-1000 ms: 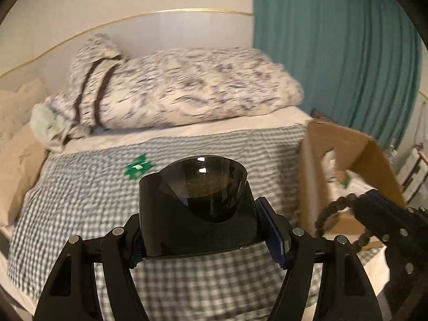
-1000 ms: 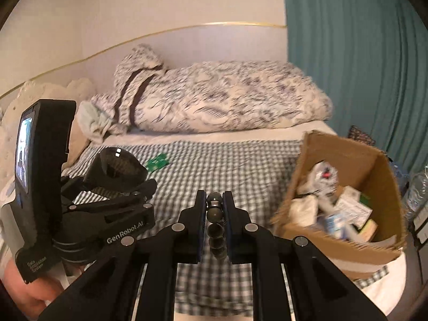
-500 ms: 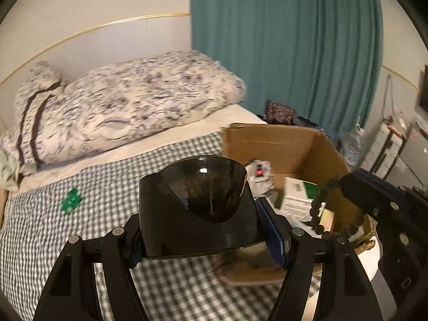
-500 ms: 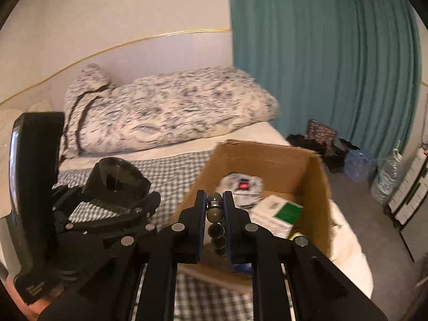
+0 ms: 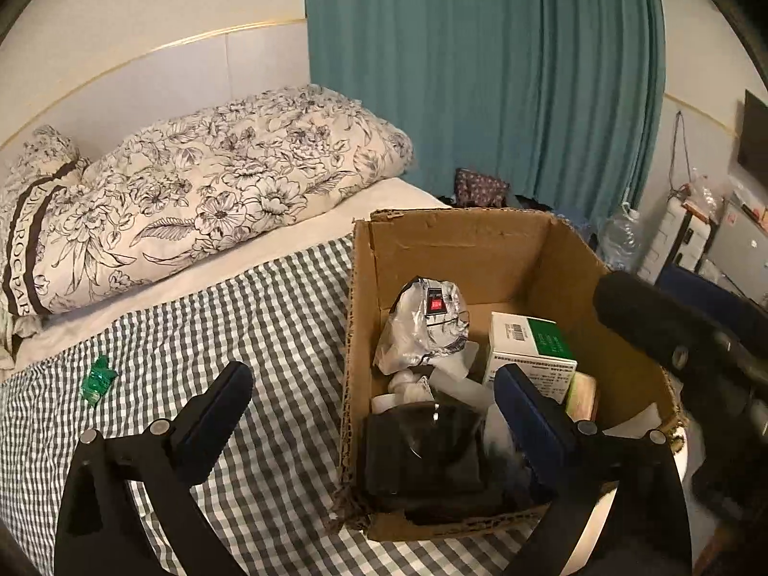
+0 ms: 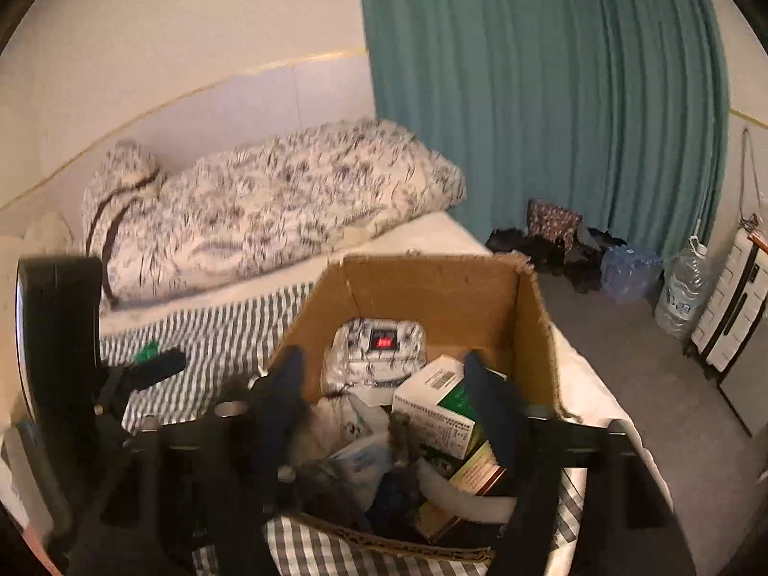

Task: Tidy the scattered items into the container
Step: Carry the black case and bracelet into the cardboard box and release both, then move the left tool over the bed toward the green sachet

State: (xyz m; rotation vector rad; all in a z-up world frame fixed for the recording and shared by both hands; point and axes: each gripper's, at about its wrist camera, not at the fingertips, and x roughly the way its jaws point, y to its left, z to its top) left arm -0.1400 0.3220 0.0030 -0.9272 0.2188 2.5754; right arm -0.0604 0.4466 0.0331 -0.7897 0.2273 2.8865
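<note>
Both grippers hang over the cardboard box (image 5: 480, 249) on the checked bedspread (image 5: 269, 317). A second ago the left gripper (image 5: 369, 403) clamped the dark visor (image 5: 422, 451); its jaws are now opening with nothing between them, and the visor lies inside the box at its near wall. The right gripper (image 6: 384, 393) is opening too, with nothing pinched; its string of beads (image 6: 401, 432), blurred, appears among the contents. A green packet (image 5: 98, 379) remains on the bedspread, so the task is unfinished.

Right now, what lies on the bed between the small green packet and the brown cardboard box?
In the left wrist view, only bare grey-checked sheet lies between green packet and cardboard box.
</note>
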